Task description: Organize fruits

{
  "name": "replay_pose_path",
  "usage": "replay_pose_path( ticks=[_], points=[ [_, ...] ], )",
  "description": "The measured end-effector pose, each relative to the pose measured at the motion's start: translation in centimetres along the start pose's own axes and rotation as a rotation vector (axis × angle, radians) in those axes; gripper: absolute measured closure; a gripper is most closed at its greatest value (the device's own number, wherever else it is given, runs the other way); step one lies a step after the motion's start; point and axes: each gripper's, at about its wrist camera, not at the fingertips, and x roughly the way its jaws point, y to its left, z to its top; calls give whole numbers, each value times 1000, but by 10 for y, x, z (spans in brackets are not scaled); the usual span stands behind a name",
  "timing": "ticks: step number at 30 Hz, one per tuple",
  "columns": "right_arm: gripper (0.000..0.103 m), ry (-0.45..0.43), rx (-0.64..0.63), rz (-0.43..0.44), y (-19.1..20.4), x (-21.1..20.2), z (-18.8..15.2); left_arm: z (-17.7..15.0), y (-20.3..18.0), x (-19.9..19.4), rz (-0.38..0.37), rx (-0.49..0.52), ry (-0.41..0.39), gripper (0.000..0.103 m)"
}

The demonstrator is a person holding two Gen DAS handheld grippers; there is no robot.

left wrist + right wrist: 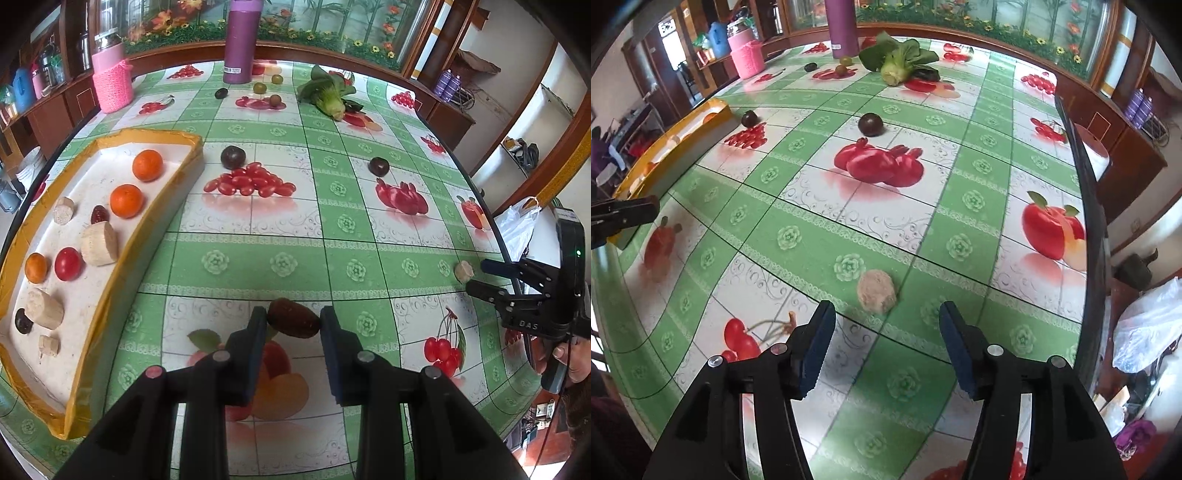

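Note:
My left gripper [293,323] is shut on a dark red date [293,324], held between the fingertips above the tablecloth. To its left stands the yellow-rimmed tray [110,288] holding oranges, a tomato, pale sugarcane pieces and dark fruits. My right gripper [886,328] is open and empty, just short of a pale sugarcane piece [876,291] lying on the cloth; it also shows in the left wrist view [476,278], beside that piece [463,271]. Two dark plums [233,157] [379,166] lie mid-table.
A purple bottle [241,40], a pink jar [110,79], a leafy green vegetable [328,94] and small olive-coloured fruits [259,88] stand at the far end. The table's right edge [1097,236] is close to the right gripper. A white plastic bag [1148,325] hangs beyond it.

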Motion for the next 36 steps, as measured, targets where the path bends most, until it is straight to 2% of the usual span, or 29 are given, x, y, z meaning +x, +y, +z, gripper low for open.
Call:
replay_pose_path(
  ticks=[1, 3, 5, 6, 8, 14, 20, 27, 36],
  points=[
    [46, 9, 3, -5, 1, 6, 2, 0, -2, 1, -1, 2, 2, 71],
    [59, 37, 9, -10, 3, 16, 5, -1, -4, 0, -4, 9, 4, 71],
    [66, 19, 1, -16, 5, 15, 4, -2, -6, -1, -8, 13, 4, 71],
    [75, 20, -3, -16, 6, 15, 4, -3, -7, -1, -9, 14, 4, 71],
    [80, 19, -15, -30, 9, 15, 4, -4, -7, -1, -14, 14, 7, 71],
    [80, -3, -28, -35, 21, 3, 7, -7, -5, -6, -23, 9, 2, 71],
    [80, -43, -54, -5, 45, -15, 26, -6, 14, -22, -28, -27, -32, 71],
    [80, -82, -134, 57, 97, -21, 60, -5, 59, -47, 14, -92, -85, 71],
    [80, -108, -299, 156, 191, -13, 103, -10, 128, -73, 113, -191, -131, 71]
  ],
)
